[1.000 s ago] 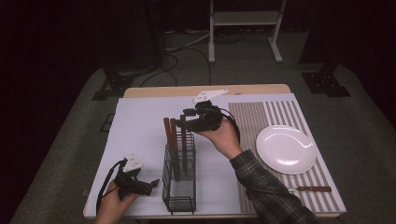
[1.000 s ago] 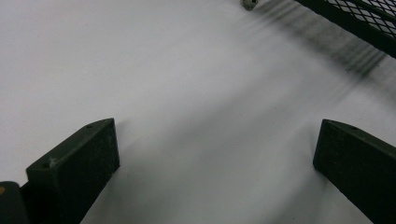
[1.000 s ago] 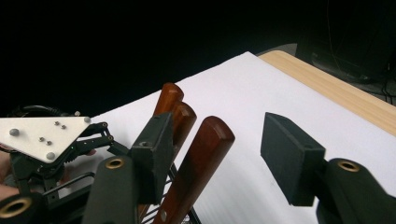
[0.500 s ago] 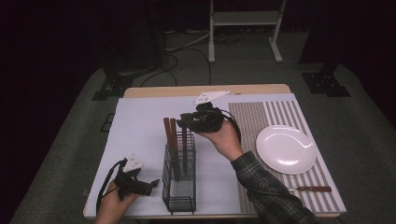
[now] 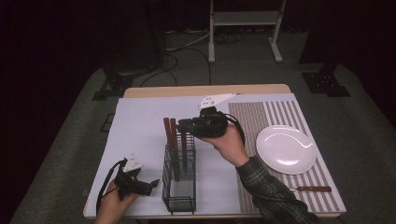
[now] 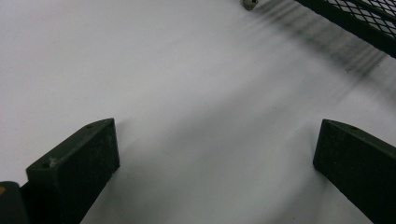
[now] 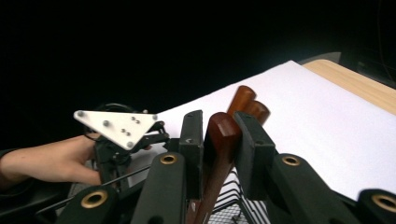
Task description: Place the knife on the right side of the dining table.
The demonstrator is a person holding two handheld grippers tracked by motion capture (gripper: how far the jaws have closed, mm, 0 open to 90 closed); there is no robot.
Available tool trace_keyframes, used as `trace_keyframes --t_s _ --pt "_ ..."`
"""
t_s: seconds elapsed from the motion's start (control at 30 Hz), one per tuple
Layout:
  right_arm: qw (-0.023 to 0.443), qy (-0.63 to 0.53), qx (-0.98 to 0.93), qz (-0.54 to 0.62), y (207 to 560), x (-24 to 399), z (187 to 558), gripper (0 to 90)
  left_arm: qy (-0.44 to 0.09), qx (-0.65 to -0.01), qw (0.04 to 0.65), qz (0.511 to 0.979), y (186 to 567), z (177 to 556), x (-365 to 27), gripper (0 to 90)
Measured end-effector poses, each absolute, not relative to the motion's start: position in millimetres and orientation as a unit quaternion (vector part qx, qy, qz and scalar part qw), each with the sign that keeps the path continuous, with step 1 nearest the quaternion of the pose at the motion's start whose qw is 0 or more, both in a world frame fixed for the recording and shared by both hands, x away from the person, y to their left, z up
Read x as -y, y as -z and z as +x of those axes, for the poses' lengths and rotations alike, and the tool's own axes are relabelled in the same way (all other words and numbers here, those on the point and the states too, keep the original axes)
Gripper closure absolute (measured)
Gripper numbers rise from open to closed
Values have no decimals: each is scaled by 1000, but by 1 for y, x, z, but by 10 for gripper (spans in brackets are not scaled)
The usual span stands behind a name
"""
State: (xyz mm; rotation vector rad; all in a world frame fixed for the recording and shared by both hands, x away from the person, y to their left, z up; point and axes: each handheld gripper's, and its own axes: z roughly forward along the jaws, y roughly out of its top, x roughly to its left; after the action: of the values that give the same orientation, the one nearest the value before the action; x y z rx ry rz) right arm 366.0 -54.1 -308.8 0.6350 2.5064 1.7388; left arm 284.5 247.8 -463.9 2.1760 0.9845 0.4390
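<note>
A black wire basket (image 5: 179, 186) stands on the white table cover, and its mesh corner shows in the left gripper view (image 6: 364, 18). Two brown wooden handles (image 5: 170, 130) stick up from the basket's far end. My right gripper (image 5: 183, 125) hovers over the basket, shut on a third wooden-handled utensil (image 5: 185, 149) that hangs down into it. In the right gripper view the jaws (image 7: 219, 128) clamp that handle (image 7: 218, 140), with the other two handles (image 7: 248, 105) just behind. My left gripper (image 5: 152, 185) rests low, left of the basket, its jaws (image 6: 215, 154) wide open over bare cover.
A white plate (image 5: 285, 149) lies on the striped mat (image 5: 261, 116) at the right. A wooden-handled utensil (image 5: 310, 189) lies on the mat near the front edge. The white cover (image 5: 140, 121) stretches behind the basket. The other hand and its grey plate (image 7: 119, 126) appear in the right gripper view.
My right gripper has drifted slightly down over the basket with the handle still held. The left gripper has stayed where it was.
</note>
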Motion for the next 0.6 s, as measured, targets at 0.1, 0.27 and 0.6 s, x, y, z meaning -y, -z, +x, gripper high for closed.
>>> trace_keyframes --t_s 0.1,0.27,0.6 --pt "-1 -562 -802 202 308 55 364 753 -169 -380 349 840 464 284 -248 0" --pt "-14 -571 -797 196 305 55 361 780 -168 -381 350 839 464 284 -248 0" --pt "7 -578 -795 184 293 54 356 787 -168 -380 349 840 464 284 -248 0"
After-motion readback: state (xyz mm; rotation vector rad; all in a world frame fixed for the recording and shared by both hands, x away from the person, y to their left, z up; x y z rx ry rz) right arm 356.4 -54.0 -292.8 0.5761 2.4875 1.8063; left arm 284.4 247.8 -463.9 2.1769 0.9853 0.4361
